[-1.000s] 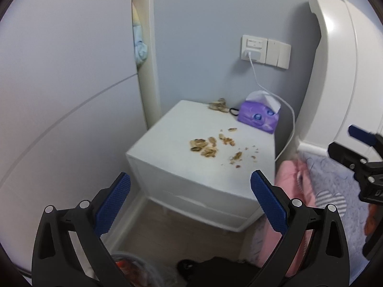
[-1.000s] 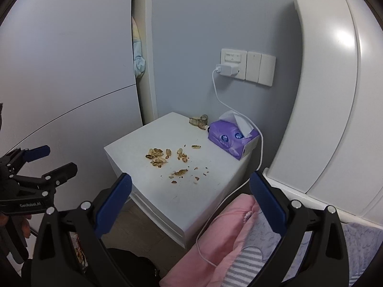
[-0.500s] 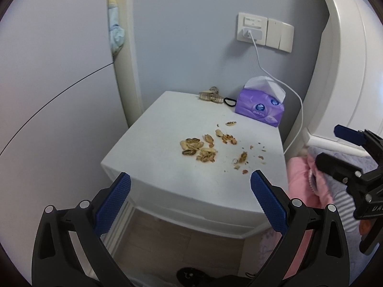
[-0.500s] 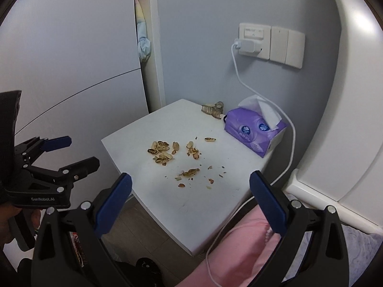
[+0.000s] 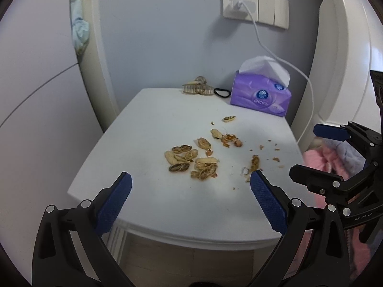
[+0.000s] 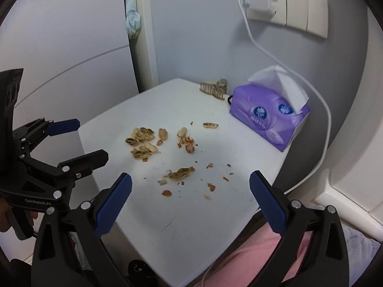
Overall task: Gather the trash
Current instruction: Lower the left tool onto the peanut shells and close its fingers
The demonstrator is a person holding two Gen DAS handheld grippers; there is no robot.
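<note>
Brown peanut shells (image 5: 191, 160) lie scattered in the middle of the white nightstand (image 5: 148, 124). I judge they are light and brittle, so I would pinch one whole half across its width. My left gripper (image 5: 190, 191) and right gripper (image 6: 190, 189) are both wide open, empty.

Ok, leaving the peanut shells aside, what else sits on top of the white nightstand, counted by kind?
Purple tissue pack: 1
Beige hair claw: 1
Black hair tie: 1
Total: 3
</note>
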